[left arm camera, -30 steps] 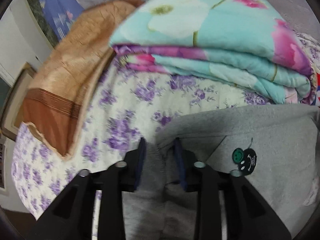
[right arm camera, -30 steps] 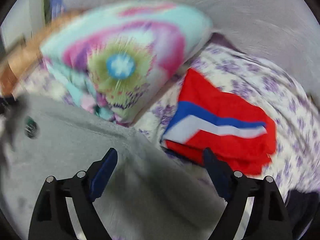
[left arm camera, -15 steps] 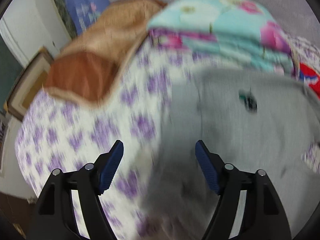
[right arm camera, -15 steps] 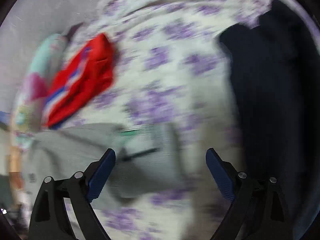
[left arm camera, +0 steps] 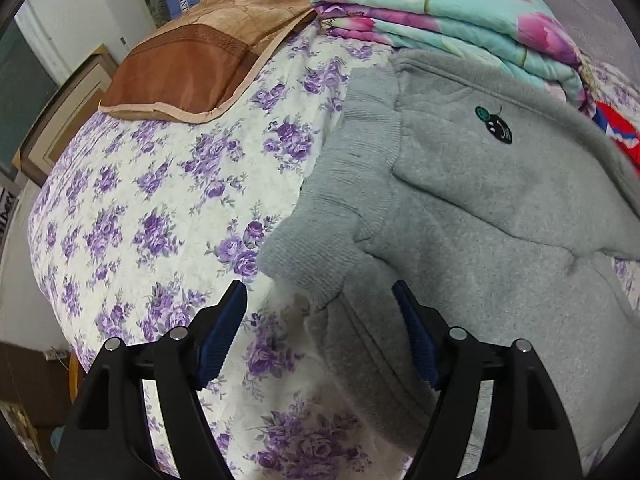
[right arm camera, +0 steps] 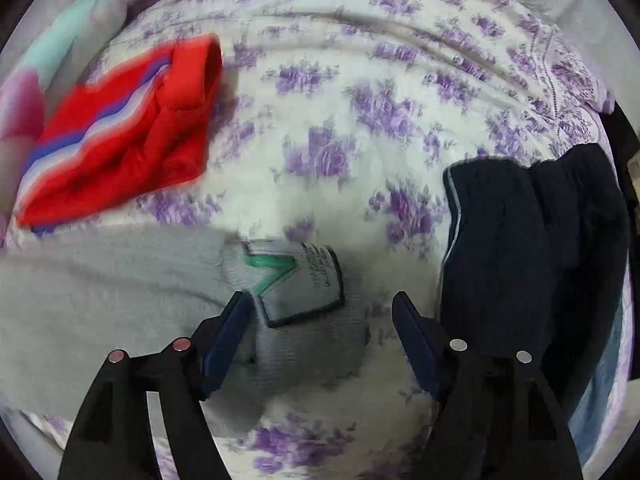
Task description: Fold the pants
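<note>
You have open sheet [left arm camera: 168,184] across the left view's left half; a pillow [left arm camera: 208,56] and quilt [left arm camera: 460,20] block its top, dark clothes [right arm camera: 540,248] the right view's right.

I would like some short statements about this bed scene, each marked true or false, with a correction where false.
1. The grey pants lie on a bedsheet with purple flowers. True.
2. The left hand-held gripper is shut on the ribbed cuff. False: its jaws stand open and no pad presses the cloth.
3. A red garment with blue and white stripes lies on the bed. True.
4. The folded floral quilt lies on top of the pants. False: it lies behind them, at the head of the bed.
5. A sewn label shows ahead of the right hand-held gripper. True.
</note>
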The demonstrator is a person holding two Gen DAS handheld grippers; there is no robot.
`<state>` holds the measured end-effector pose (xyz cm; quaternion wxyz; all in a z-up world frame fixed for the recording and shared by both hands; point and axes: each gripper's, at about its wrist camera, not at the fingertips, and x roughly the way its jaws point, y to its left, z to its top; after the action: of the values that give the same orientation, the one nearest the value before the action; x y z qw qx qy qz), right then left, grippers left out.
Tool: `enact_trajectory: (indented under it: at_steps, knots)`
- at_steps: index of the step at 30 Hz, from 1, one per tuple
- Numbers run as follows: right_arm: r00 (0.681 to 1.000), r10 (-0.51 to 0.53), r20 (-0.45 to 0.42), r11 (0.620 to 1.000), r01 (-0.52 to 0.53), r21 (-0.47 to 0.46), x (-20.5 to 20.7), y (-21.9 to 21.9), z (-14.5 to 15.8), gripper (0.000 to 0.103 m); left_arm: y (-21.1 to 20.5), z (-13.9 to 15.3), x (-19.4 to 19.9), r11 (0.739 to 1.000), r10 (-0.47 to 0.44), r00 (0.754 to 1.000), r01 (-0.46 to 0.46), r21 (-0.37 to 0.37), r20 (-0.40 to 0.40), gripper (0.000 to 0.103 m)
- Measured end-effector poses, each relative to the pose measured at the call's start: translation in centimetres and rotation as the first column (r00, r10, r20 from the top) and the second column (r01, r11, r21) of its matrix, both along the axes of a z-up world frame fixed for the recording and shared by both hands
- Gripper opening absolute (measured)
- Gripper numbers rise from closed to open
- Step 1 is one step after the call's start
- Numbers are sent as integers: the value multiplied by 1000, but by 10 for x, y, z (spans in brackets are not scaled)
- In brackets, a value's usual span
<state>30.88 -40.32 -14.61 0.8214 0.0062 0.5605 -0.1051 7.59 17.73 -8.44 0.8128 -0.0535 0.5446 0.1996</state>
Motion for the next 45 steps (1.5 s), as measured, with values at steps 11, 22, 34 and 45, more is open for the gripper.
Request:
enact_trajectory:
  at_steps: [11,22,34,45]
  knots:
    - [992,54,117,983,-73,166,-164,5,35,94,2,9,-13,997,7,1000,-5,-83,25,72]
    - [986,-163,28,955,151,257,-283,-30,9,94,-13,-8,4,993,-28,1000,28,-118,9,53]
    - [953,-288,-90,796,290,531,-284,-30,-36,93,-1,-14,-3,989,-17,1000,17,-147,-1,46]
    - [996,-69,51,924,45,381,-277,-4,30,27,-12,-4,-7,989,-48,999,50,-139,15,22]
